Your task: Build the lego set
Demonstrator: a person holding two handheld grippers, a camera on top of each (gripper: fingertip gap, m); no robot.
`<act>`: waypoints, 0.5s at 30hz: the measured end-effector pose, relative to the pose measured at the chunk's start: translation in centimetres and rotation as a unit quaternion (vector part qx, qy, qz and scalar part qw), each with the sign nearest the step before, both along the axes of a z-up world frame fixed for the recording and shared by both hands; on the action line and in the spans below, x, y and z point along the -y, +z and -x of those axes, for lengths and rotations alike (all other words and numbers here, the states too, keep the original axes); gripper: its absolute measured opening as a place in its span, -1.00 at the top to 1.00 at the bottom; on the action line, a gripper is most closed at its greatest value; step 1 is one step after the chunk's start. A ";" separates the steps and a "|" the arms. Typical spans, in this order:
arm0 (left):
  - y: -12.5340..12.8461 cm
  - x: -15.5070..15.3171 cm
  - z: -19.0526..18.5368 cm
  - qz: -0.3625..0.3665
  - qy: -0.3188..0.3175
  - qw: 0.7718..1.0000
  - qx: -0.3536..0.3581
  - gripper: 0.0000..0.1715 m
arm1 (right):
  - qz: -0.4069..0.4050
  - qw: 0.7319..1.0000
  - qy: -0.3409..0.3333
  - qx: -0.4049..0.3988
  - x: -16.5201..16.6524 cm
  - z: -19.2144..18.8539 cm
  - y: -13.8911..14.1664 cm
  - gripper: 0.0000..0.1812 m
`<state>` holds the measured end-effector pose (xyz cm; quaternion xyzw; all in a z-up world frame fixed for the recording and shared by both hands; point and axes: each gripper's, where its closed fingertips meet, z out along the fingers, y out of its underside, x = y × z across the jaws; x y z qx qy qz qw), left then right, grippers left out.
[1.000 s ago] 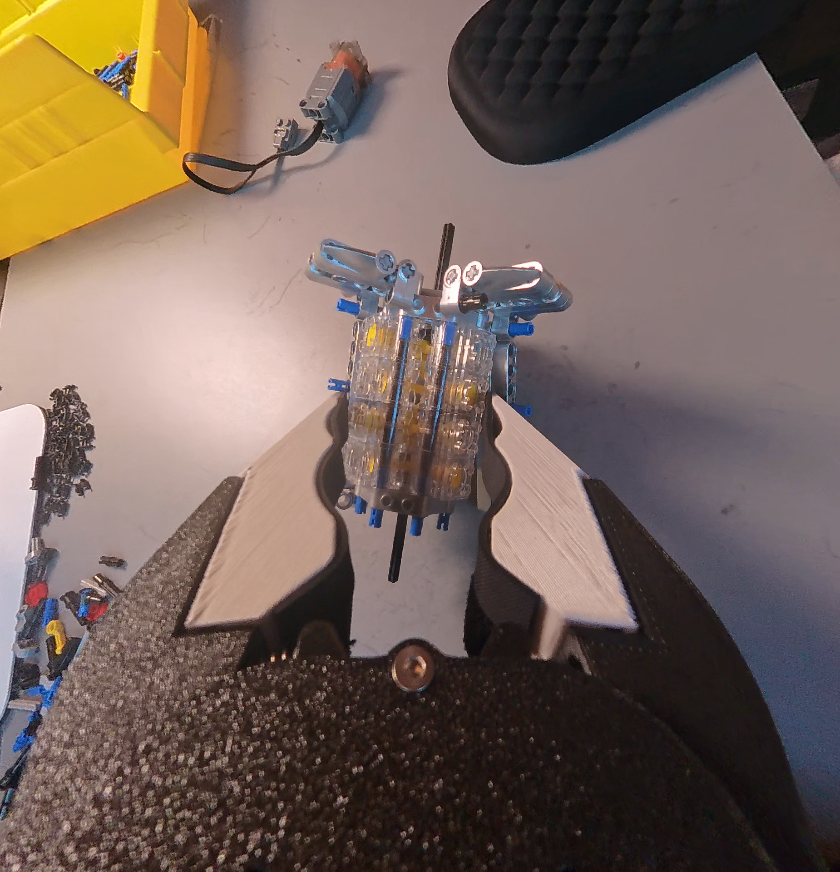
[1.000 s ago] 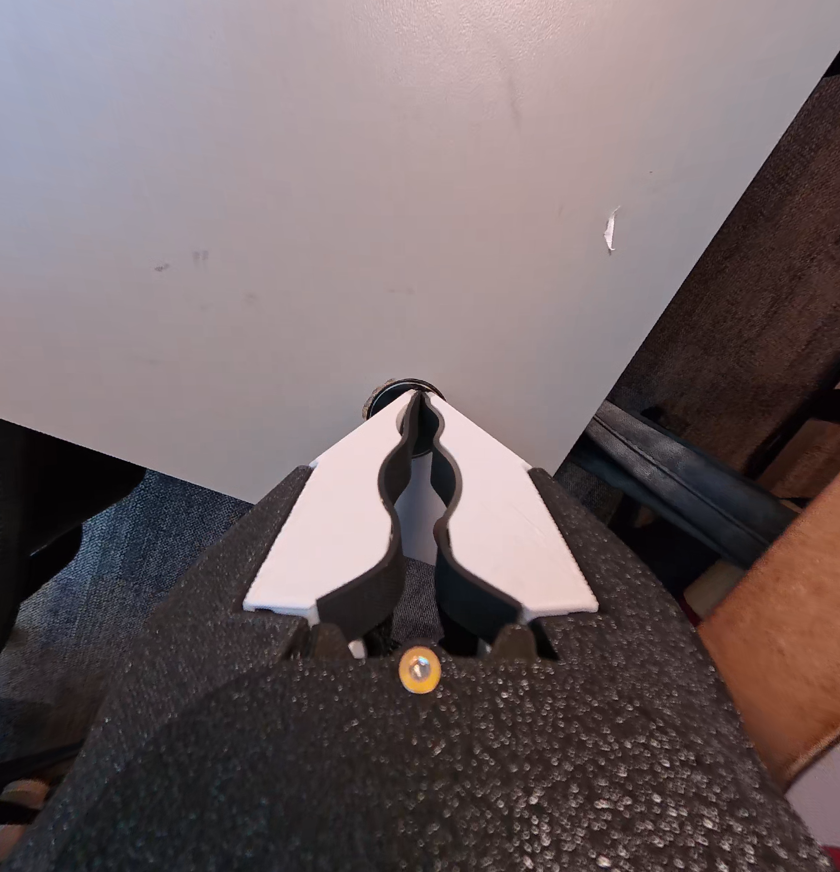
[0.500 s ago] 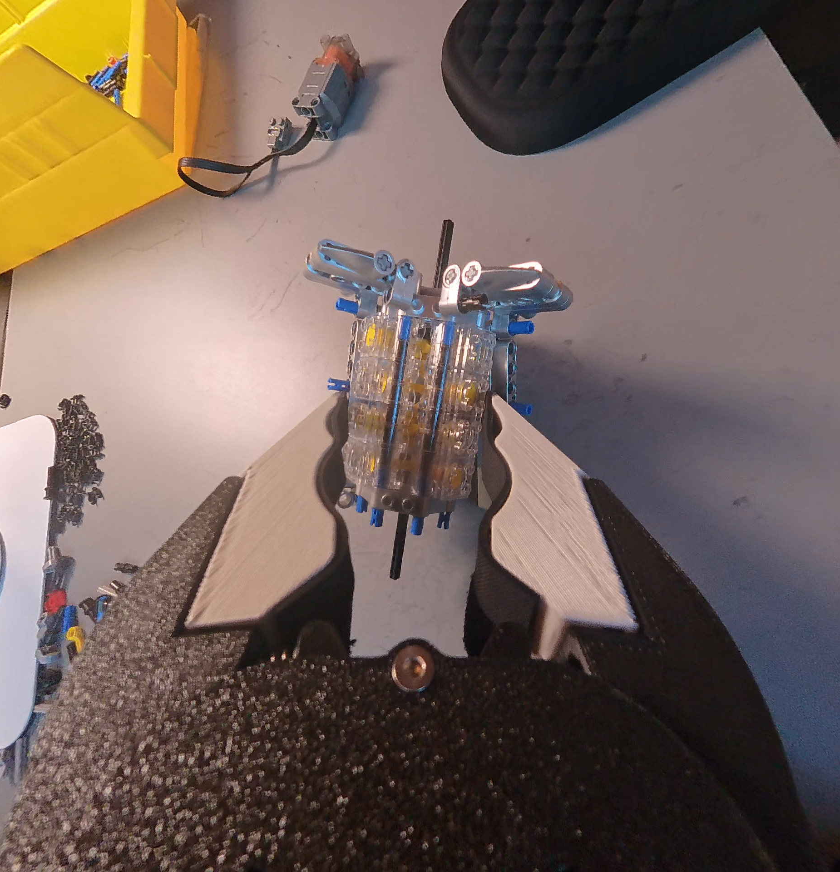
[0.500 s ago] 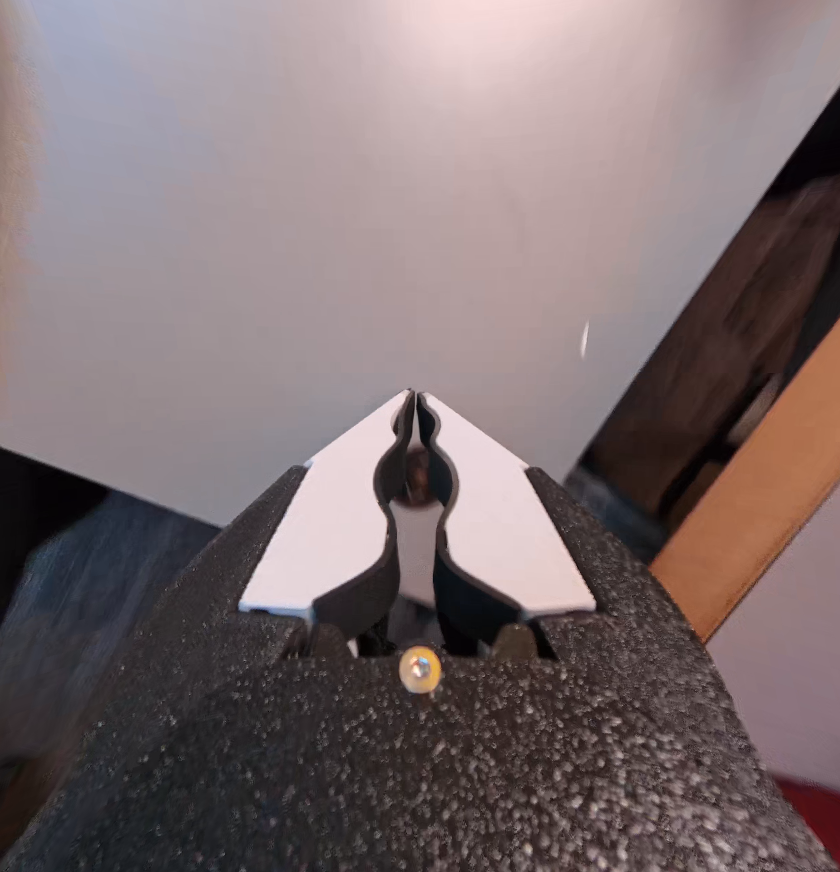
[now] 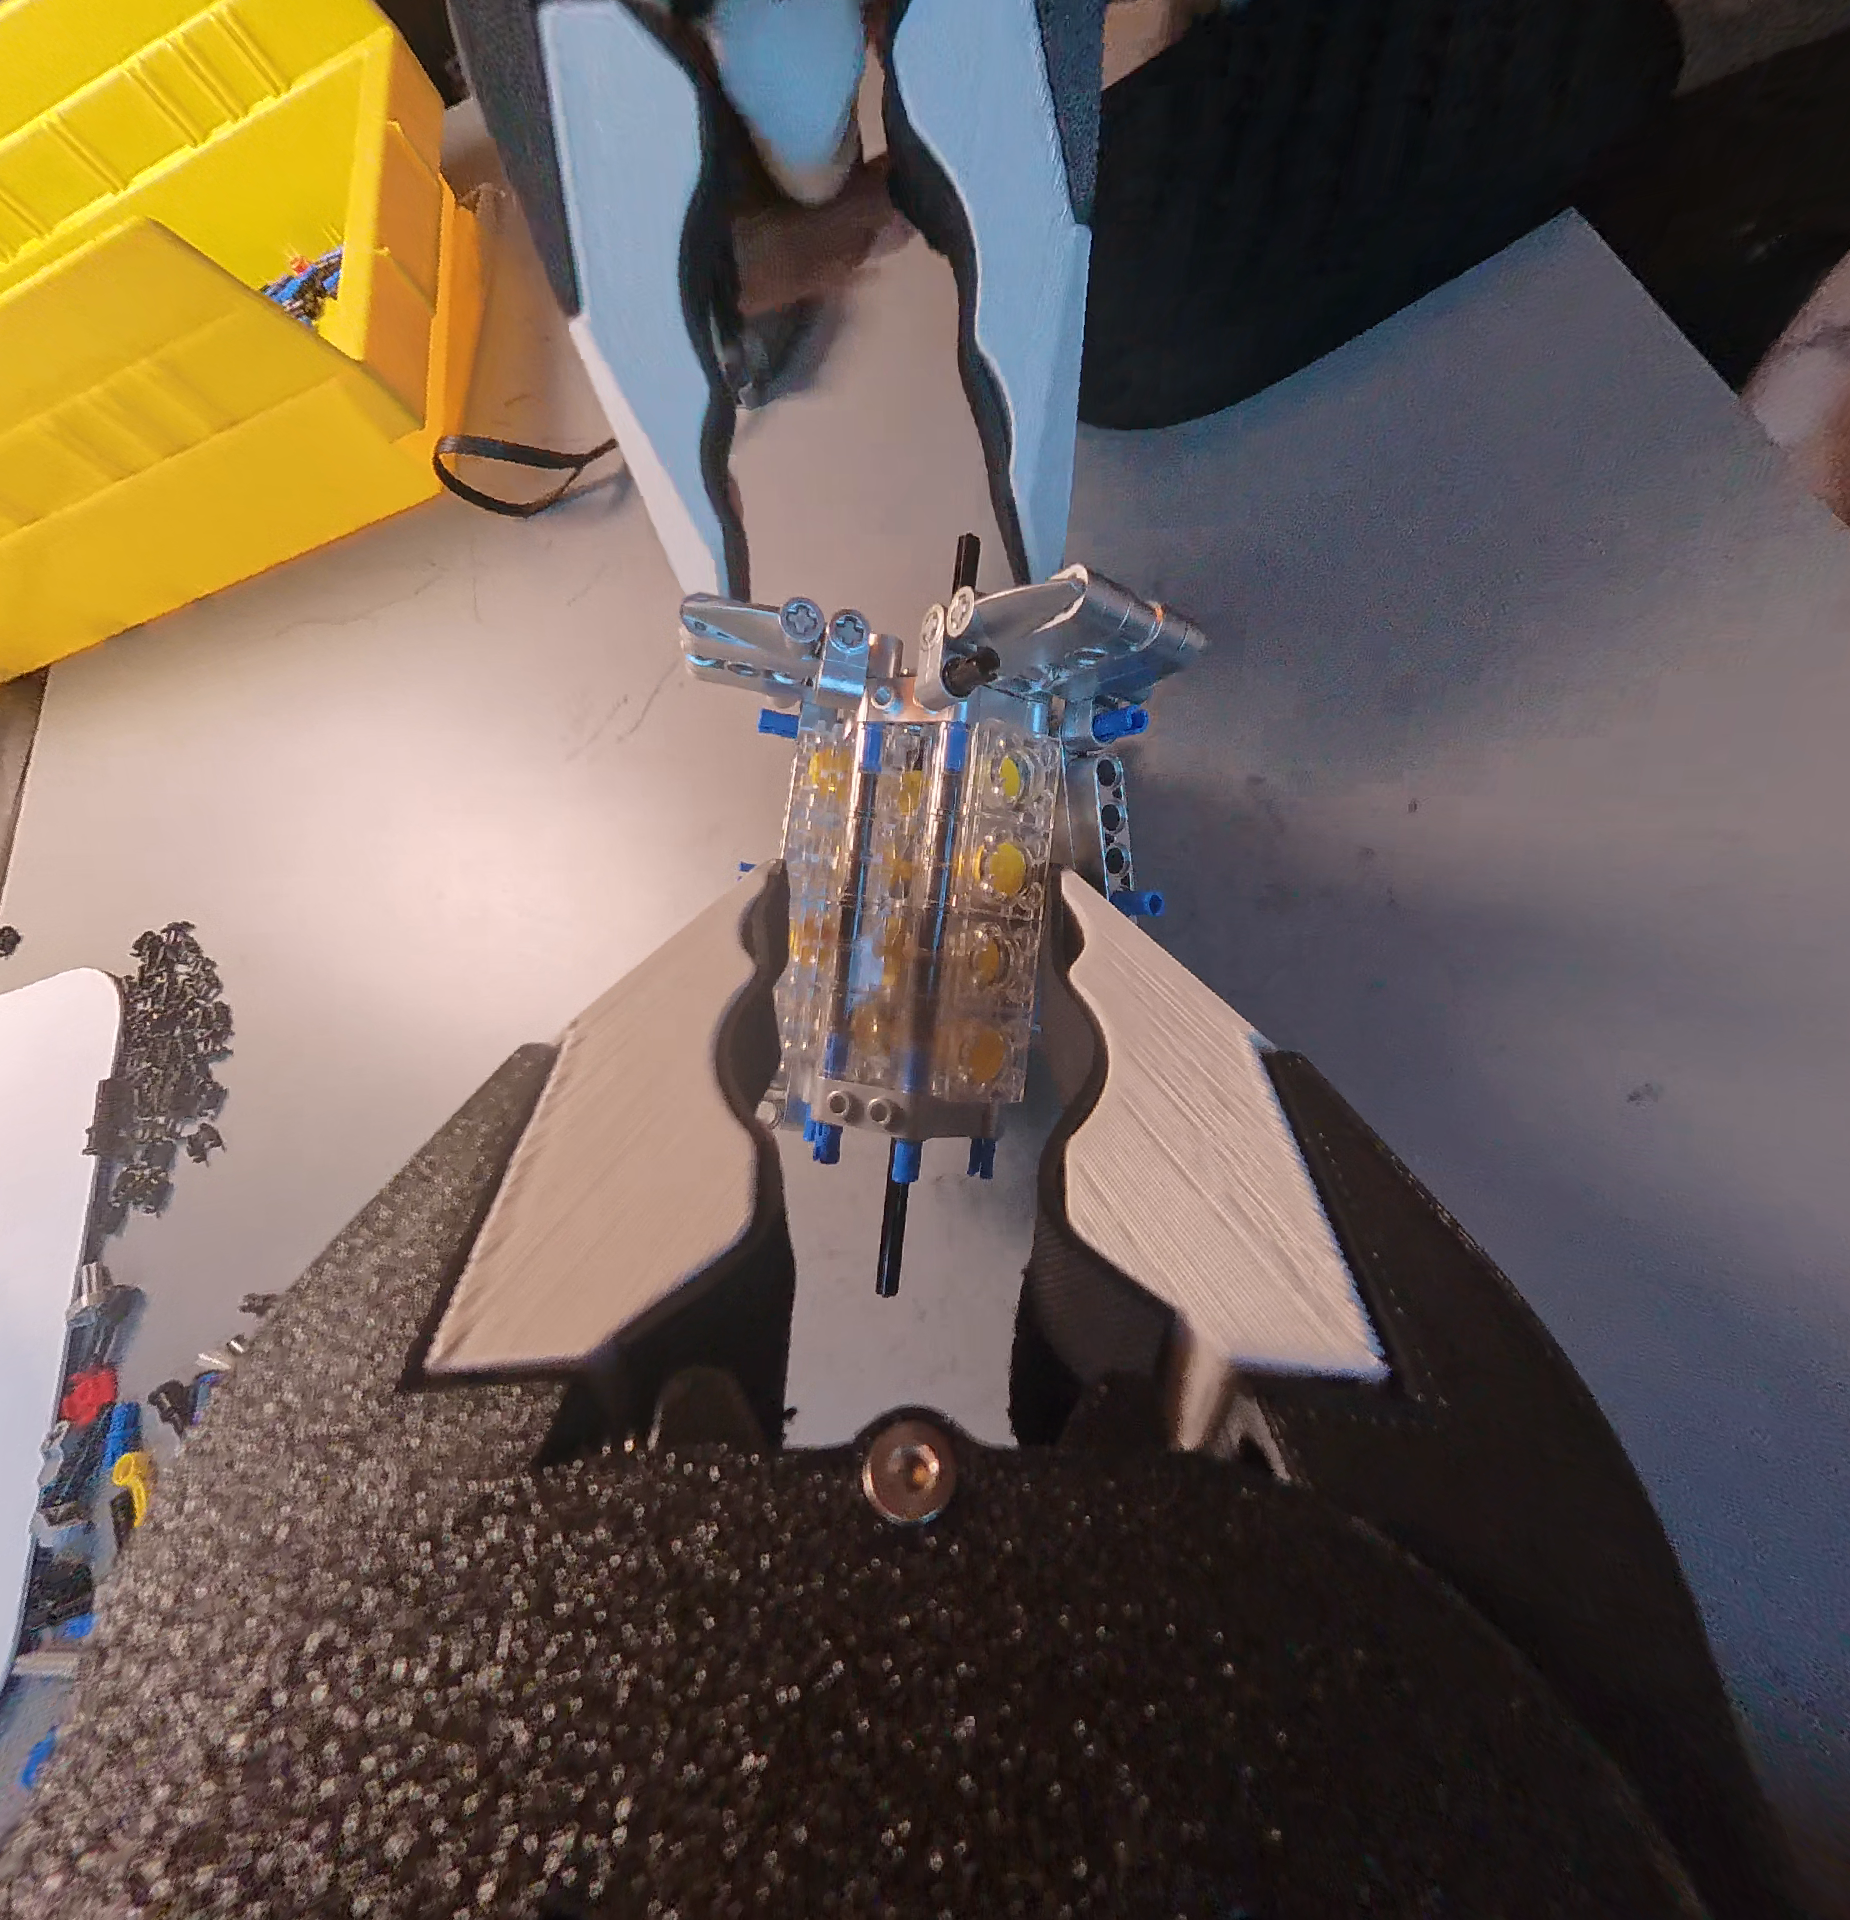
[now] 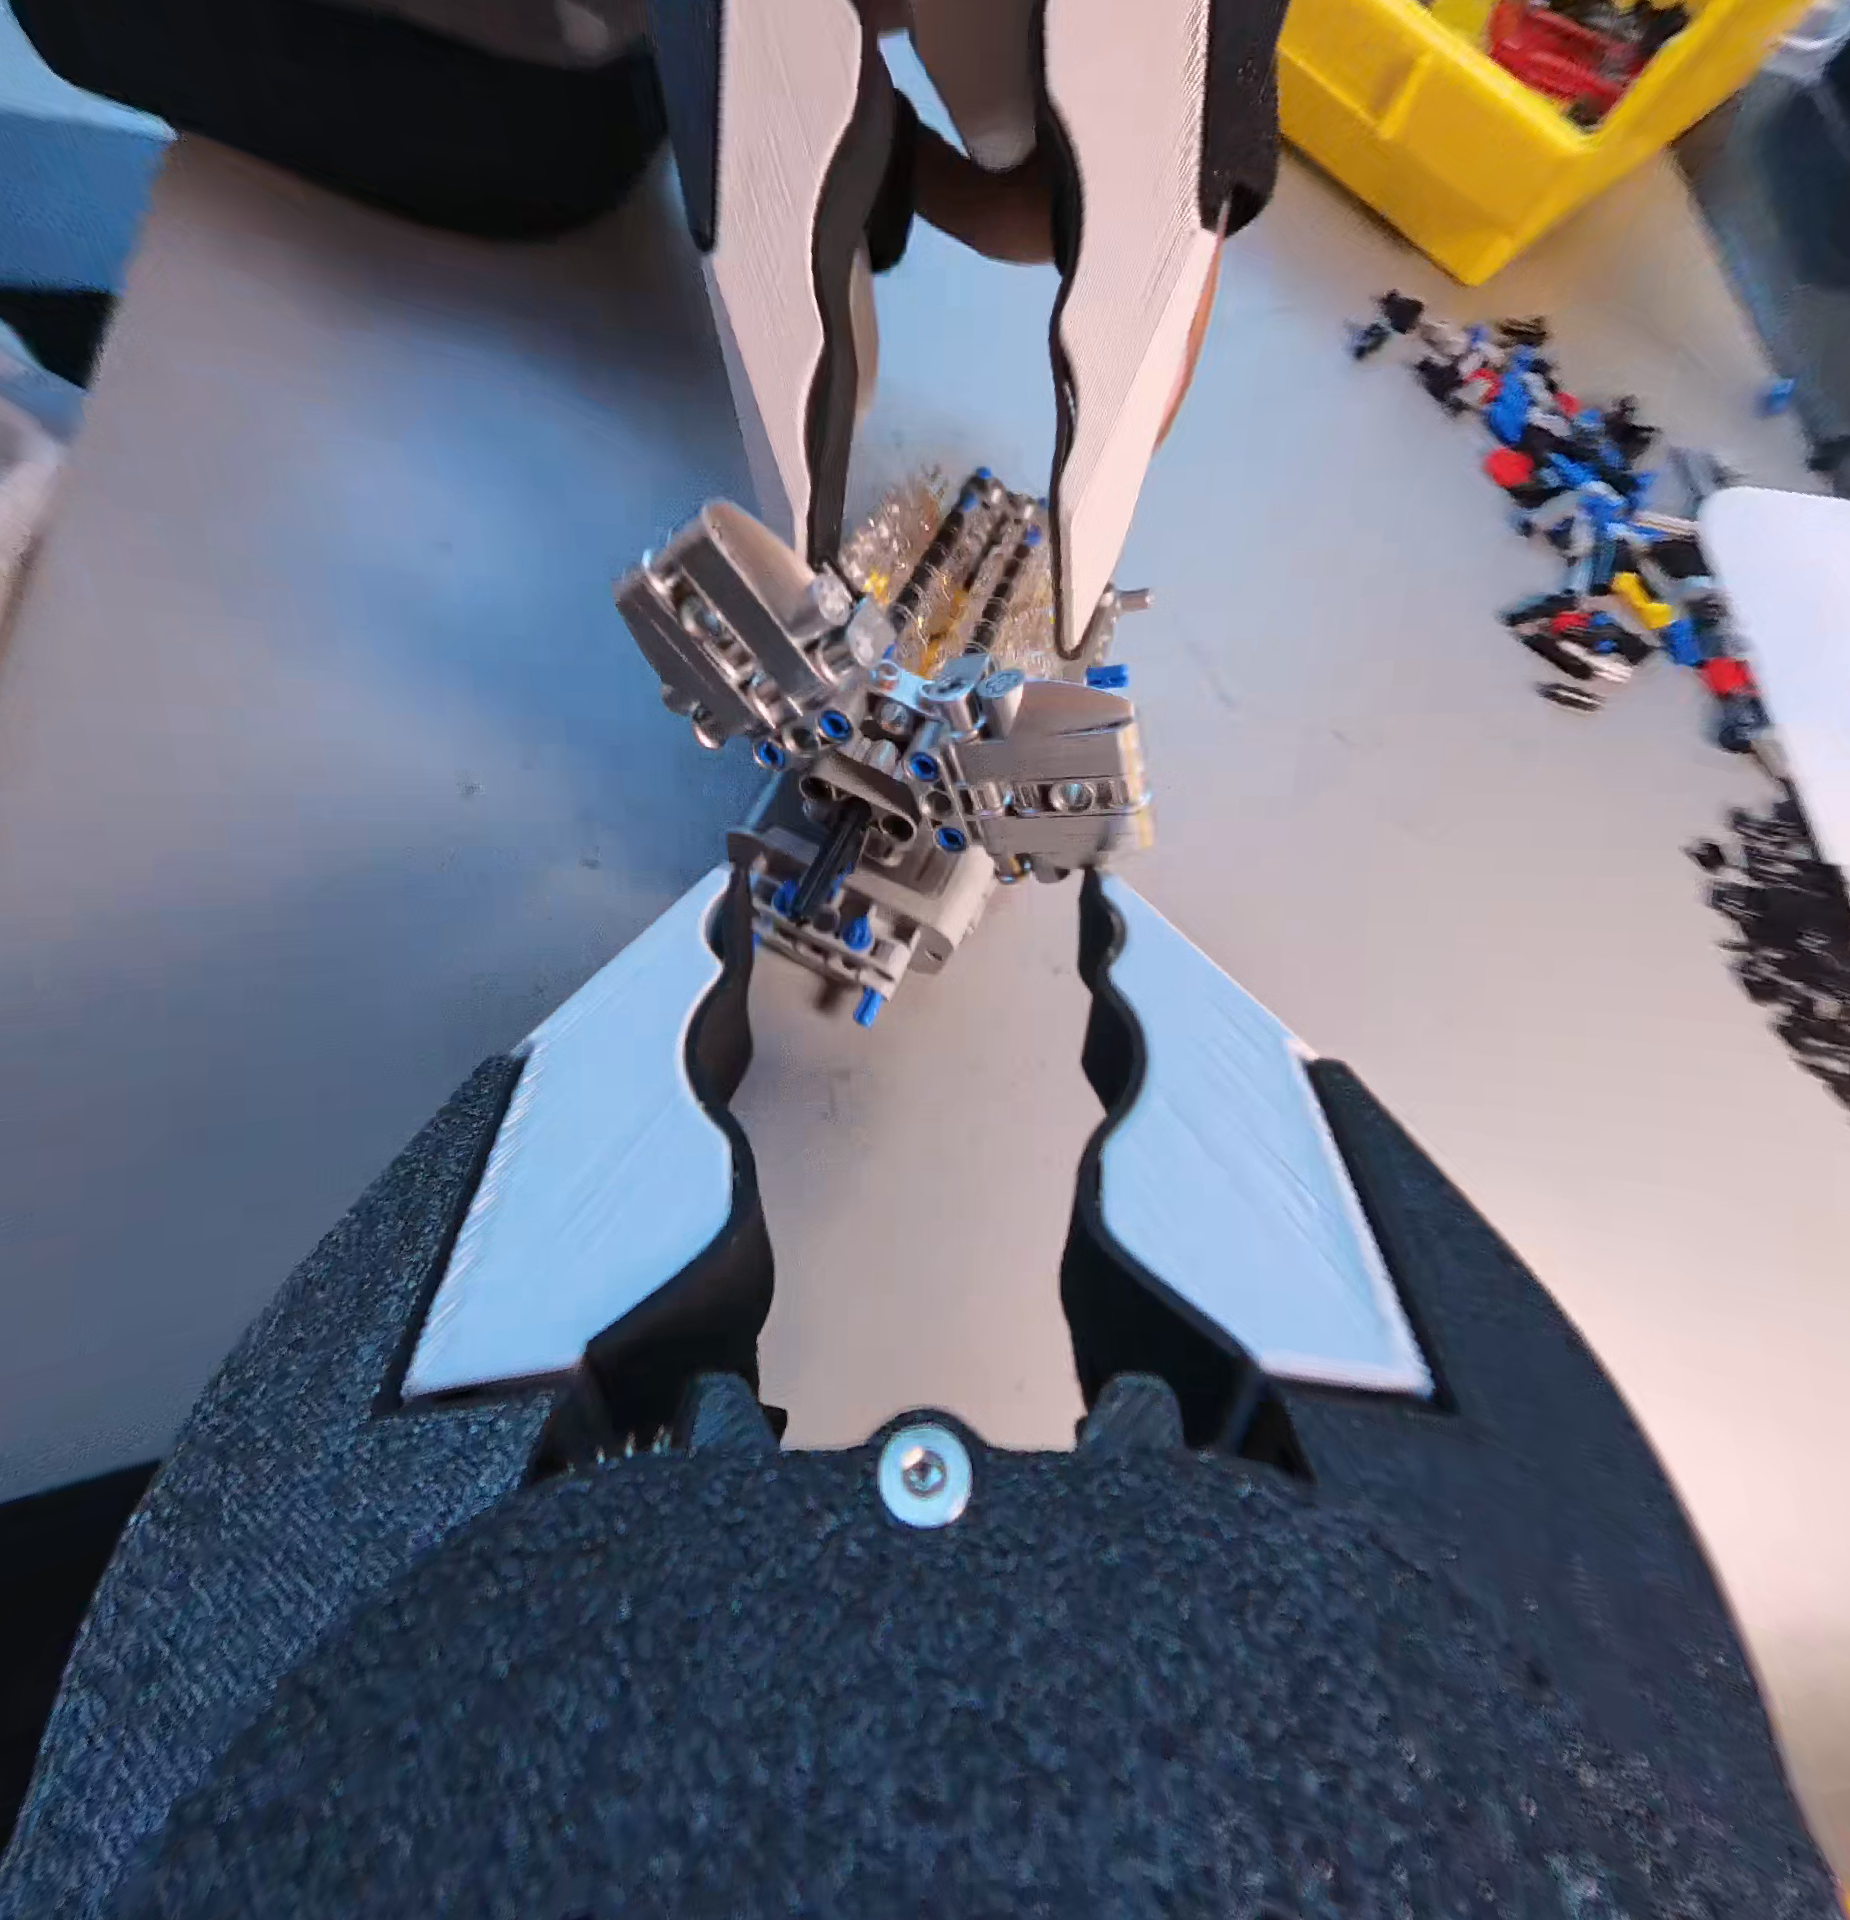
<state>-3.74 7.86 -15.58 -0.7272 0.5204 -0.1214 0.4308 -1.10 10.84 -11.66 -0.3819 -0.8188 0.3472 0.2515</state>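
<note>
I hold the left gripper (image 5: 916,914) closed on the brick-built model (image 5: 916,914), its jaws pressing the two long sides of the clear block with yellow discs inside. The model sits at mid-worktop (image 5: 1472,831), its black axle (image 5: 893,1216) pointing back between the jaws.

Change since half a second ago: the right gripper (image 6: 905,894), then shut and over bare worktop at the near edge, now faces the model from the far side with its jaws spread wide. They hold nothing. In the right wrist view, the left fingertip (image 6: 729,914) lies just beside the model's grey end section; I cannot tell whether it touches. The right fingertip stands apart.

Effect: both grippers now address one assembly from opposite ends; only the left grips it.

Surroundings: a yellow parts bin (image 5: 173,343) at far left, loose small parts (image 6: 1586,530) and a white sheet (image 5: 27,1247) at near left, a black padded object (image 5: 1368,187) beyond.
</note>
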 end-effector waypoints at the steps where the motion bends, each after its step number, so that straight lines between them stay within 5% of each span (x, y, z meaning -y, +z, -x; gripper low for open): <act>1: 0.0 0.1 0.2 -0.005 0.003 1.000 0.001 0.46 | 0.013 1.000 0.013 0.017 0.4 0.2 -0.5 0.26; 5: -0.1 0.5 0.2 -0.018 -0.004 1.000 0.015 0.46 | 0.006 0.999 0.030 0.011 1.0 0.5 -1.6 0.29; 11: 1.4 -0.2 -0.4 -0.056 0.006 0.998 0.013 0.47 | 0.134 0.989 0.025 -0.059 1.0 0.5 1.9 0.45; 15: 2.0 -0.4 -0.2 -0.048 0.015 0.999 0.018 0.51 | 0.151 0.987 0.027 -0.052 0.9 0.3 1.5 0.52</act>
